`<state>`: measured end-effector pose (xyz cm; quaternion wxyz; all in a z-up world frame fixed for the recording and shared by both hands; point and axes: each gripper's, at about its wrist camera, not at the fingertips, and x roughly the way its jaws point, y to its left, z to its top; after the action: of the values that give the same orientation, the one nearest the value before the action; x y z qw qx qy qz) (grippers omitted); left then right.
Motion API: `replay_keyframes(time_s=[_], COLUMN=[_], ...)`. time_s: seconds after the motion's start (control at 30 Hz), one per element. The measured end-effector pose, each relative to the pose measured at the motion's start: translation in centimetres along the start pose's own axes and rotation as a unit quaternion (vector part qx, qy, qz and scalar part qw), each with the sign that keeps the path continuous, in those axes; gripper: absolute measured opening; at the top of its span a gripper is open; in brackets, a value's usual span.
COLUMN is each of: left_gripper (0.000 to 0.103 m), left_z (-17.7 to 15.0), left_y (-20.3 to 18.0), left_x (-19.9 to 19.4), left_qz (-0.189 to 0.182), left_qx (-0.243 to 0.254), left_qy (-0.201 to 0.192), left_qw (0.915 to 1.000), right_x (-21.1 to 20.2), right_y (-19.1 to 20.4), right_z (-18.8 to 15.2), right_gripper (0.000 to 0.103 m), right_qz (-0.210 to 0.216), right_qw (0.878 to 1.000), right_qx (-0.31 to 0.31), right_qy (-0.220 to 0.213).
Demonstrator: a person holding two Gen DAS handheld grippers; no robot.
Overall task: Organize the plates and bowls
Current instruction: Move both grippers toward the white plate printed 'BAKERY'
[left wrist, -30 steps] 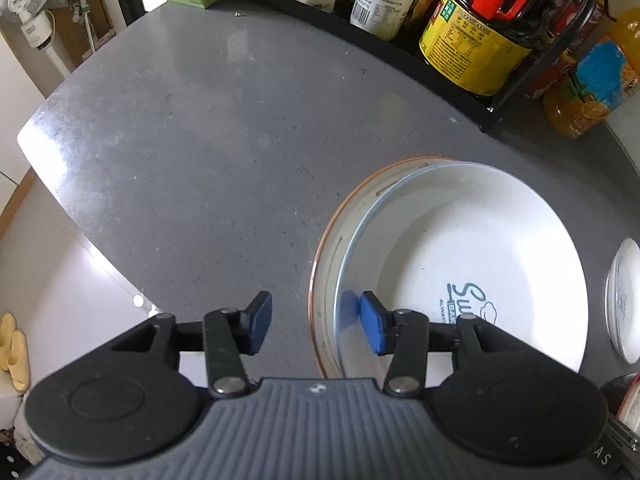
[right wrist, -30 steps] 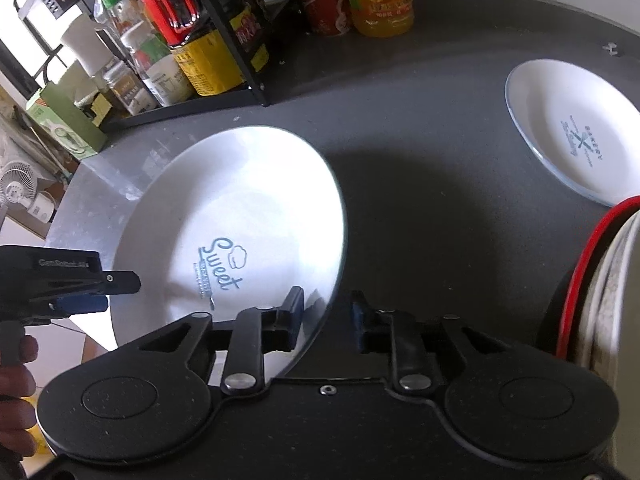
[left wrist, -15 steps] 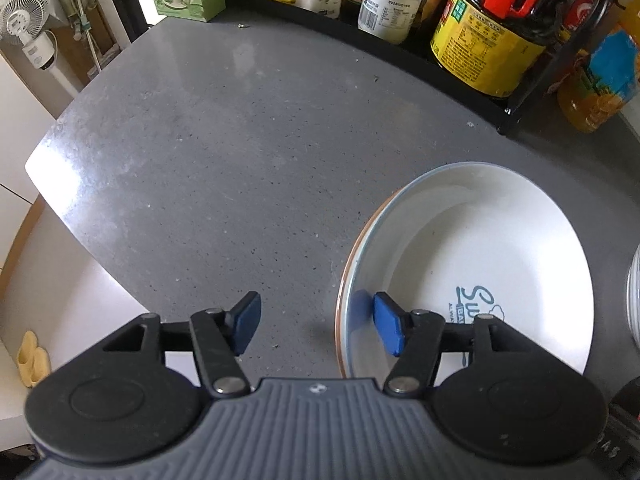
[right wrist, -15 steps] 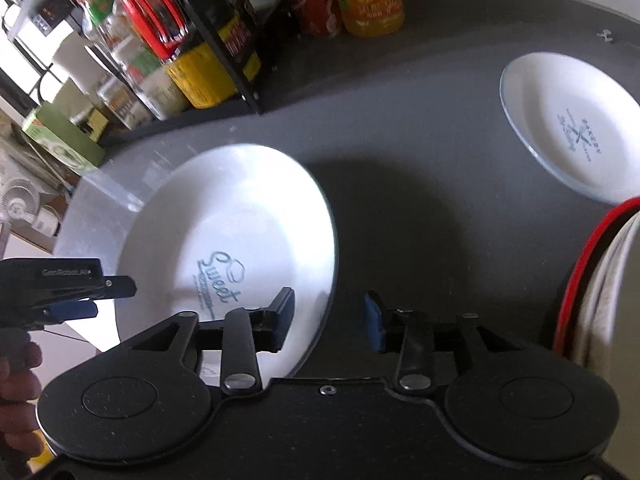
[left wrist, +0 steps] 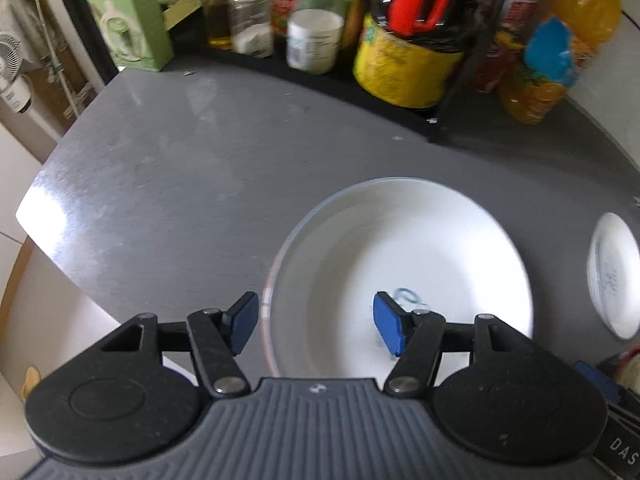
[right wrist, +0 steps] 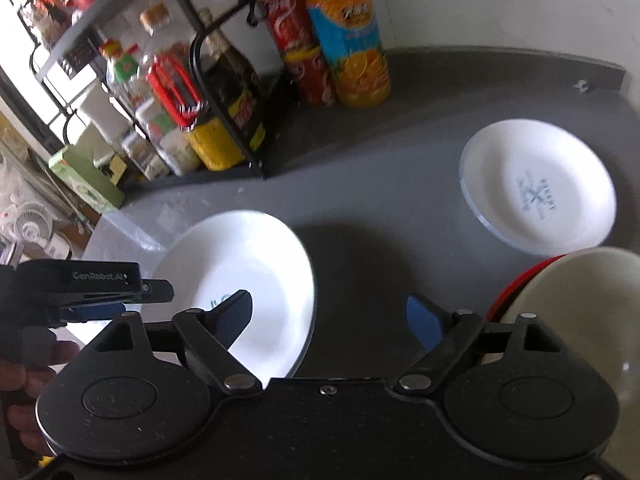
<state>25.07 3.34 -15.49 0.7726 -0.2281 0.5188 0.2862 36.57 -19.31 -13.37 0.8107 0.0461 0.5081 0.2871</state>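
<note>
Left wrist: left gripper (left wrist: 316, 324) and right gripper (right wrist: 328, 322) both gape empty around big plate (left wrist: 400, 264); clumsy regrasp could skid it off the counter edge (left wrist: 52, 240).

Dark grey speckled stone countertop (left wrist: 168, 184): broad bare stretch left of the large white shallow plate (left wrist: 404, 264), open out to the counter's curved edge. Back edge blocked by a black wire rack (right wrist: 224, 120) packed with bottles and jars, plus a green carton (left wrist: 132, 20) at its left end. Orange juice bottle (right wrist: 348, 40) and red cans (right wrist: 304, 48) fill the rear corner. Bare grey lane between the large plate and the smaller white printed plate (right wrist: 540, 188). Cream bowl with red rim (right wrist: 580, 304) crowds the near right.
</note>
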Motion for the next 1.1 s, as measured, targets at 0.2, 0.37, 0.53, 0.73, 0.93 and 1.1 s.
replay_keyframes(time_s=[0.2, 0.37, 0.53, 0.73, 0.93, 1.1], left_gripper=[0.072, 0.075, 0.077, 0.077, 0.078, 0.078], left_z=[-0.3, -0.4, -0.9, -1.8, -2.7, -3.1], left_y=[-2.3, -4.2, -5.5, -7.0, -8.7, -10.6], left_x=[-1.5, -2.5, -3.5, -4.4, -5.2, -5.7], left_qz=[-0.017, -0.036, -0.039, -0.047, -0.049, -0.057], left_qx=[0.007, 0.018, 0.017, 0.019, 0.023, 0.042], left_qy=[-0.013, -0.016, -0.021, -0.020, -0.019, -0.015], left_qw=[0.9997, 0.9990, 0.9989, 0.9985, 0.9983, 0.9974], right_x=[-2.3, -4.2, -5.5, -6.8, -7.7, -8.3], right_y=[-1.5, -2.6, -3.8, -5.5, -7.1, -8.4], right_z=[0.2, 0.4, 0.4, 0.0, -0.2, -0.2], right_gripper=[0.091, 0.097, 0.097, 0.098, 0.097, 0.098], right_qz=[-0.007, -0.007, -0.005, -0.003, -0.009, -0.024], right_qw=[1.000, 0.999, 0.999, 0.999, 0.998, 0.997], right_qx=[0.015, 0.018, 0.019, 0.029, 0.046, 0.061], right_qy=[-0.020, -0.033, -0.035, -0.035, -0.041, -0.049])
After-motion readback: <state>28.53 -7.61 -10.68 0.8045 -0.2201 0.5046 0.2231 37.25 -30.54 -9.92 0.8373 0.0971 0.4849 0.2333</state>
